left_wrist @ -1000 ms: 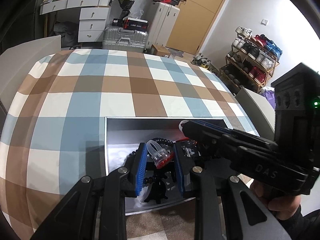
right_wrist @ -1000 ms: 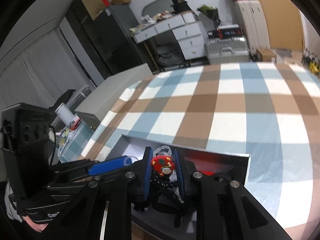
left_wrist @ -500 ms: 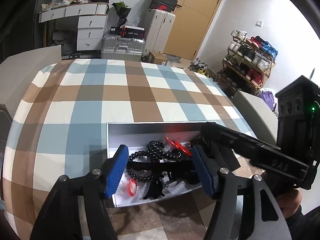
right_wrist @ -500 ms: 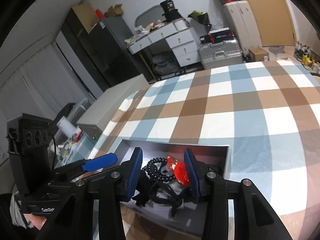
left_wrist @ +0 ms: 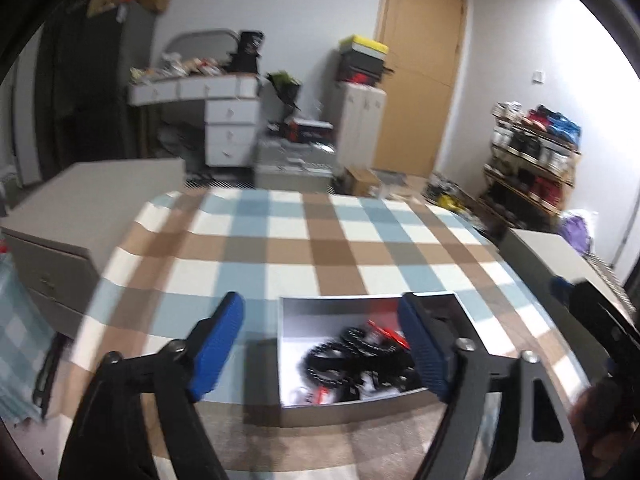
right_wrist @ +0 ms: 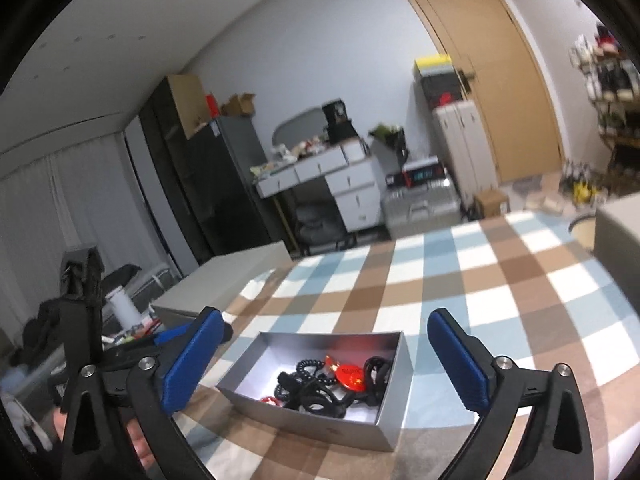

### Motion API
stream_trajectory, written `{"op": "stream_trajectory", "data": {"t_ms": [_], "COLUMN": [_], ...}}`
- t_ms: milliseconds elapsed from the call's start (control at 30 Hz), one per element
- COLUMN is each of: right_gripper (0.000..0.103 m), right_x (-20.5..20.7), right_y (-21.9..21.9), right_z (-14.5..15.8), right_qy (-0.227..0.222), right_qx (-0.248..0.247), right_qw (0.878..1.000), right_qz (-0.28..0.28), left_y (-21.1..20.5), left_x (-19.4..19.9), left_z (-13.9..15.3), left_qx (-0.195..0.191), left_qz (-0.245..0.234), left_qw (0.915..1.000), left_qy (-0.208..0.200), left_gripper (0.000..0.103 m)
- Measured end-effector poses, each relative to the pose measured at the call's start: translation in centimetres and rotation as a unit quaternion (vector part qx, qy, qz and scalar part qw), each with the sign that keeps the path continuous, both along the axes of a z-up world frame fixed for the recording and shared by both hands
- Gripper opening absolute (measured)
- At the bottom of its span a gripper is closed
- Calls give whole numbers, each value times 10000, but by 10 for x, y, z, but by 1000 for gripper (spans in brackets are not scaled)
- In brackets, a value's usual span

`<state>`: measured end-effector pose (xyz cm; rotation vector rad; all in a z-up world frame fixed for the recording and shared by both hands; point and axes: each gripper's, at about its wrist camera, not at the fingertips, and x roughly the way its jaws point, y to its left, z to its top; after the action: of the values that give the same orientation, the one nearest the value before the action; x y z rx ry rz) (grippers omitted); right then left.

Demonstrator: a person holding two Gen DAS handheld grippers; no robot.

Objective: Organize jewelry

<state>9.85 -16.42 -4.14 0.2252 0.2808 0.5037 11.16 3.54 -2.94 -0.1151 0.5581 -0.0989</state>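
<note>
Both the left gripper (left_wrist: 320, 350) and right gripper (right_wrist: 326, 364) had jaws wide open, holding nothing. The jewelry (right_wrist: 332, 384) lay in the silver box (right_wrist: 390, 412) on the checked surface (right_wrist: 500, 292).

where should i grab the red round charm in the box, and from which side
Pinch the red round charm across its thin rim, coming straight down from above. It lies nearly flat on the tangle of black beaded bracelets, and the silver box walls block any sideways approach.

Home bedroom — suitcases (right_wrist: 420, 204), shoe rack (left_wrist: 532, 160), dresser (right_wrist: 340, 188).
</note>
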Motion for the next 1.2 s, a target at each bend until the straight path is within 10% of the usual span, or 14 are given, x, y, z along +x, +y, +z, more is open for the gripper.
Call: {"op": "stream_trajectory", "data": {"t_ms": [600,1200], "right_gripper": [103,103], "right_x": [-29,-19], "right_y": [3,22], "right_z": [-27,-36], "right_qy": [-861,-532], "right_qx": [-605,-1338], "right_qw": [9919,9848], "right_qz": [-714,-971], "left_y": [-3,-4], "left_x": [-31,-41], "left_z": [-13,-26], "left_qx": [842,808], "left_qz": [766,662], "left_qw": [9897,9891], "left_qy": [-868,-1038], "left_gripper": [102,102]}}
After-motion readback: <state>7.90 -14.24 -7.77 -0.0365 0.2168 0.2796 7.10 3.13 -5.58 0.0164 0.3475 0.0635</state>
